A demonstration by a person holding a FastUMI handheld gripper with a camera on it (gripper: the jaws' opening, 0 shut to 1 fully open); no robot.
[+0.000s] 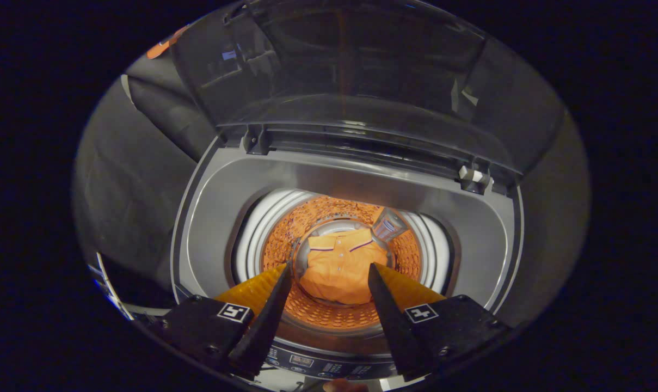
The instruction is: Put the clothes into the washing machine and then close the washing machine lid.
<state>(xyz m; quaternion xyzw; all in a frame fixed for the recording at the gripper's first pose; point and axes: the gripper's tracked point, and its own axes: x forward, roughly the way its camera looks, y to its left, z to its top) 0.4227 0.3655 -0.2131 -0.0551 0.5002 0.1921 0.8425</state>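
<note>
The hand-held gripper hangs above the open top of the washing machine, its two fingers spread wide and holding nothing. Taking the drum of the machine as the landmark: an orange shirt lies crumpled at the bottom of the drum, collar toward the far side, with a thin dark stripe along the collar edge. Seen from the gripper, the shirt sits in the gap between the fingers, well below their tips and touching neither. The drum's perforated wall rings the garment, and a white inner ring circles the drum's mouth. A small boxy fitting sticks to the drum wall on the far right, just beside the shirt's collar. Beyond the drum, the lid stands raised on its hinges at the back of the machine, a dark see-through panel tilted upward. On the near side of the drum, under the fingers, runs the control panel with a row of buttons.
</note>
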